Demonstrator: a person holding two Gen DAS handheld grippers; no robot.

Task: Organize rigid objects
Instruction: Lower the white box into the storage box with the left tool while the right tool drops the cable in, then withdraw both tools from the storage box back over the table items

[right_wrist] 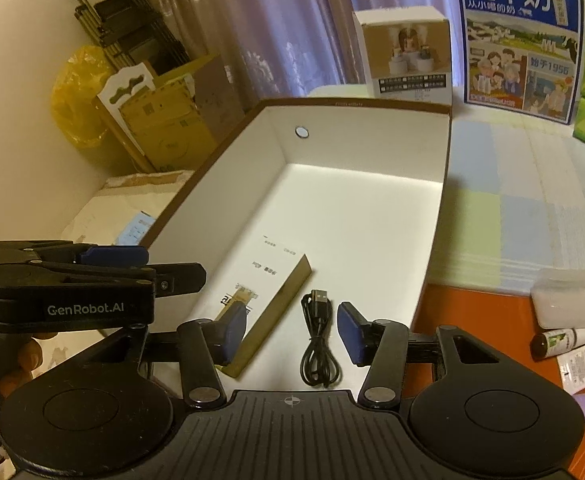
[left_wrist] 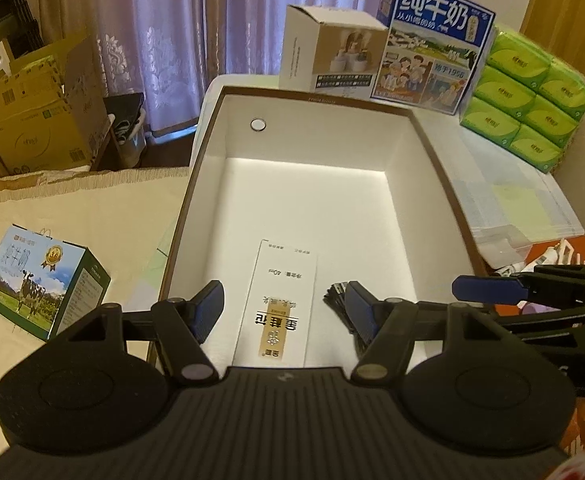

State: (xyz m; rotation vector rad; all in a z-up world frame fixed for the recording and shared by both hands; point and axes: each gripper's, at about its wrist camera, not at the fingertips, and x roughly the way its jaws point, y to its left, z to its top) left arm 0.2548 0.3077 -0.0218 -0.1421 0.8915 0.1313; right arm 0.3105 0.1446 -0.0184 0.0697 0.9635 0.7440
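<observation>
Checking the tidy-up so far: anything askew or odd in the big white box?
Nothing damaged or spilled. The flat carton lies slightly skewed to the box walls; the black USB cable lies loosely bunched beside it.

Lilac patterned curtains (left_wrist: 164, 40) hang at twelve o'clock; a wooden door (left_wrist: 568, 8) at two; warm, dim light.

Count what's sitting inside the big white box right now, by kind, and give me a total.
Flat white carton with gold label: 1
Coiled black USB cable: 1
Total: 2
Both lie near the front of the white box; the rest of its floor is bare.
</observation>
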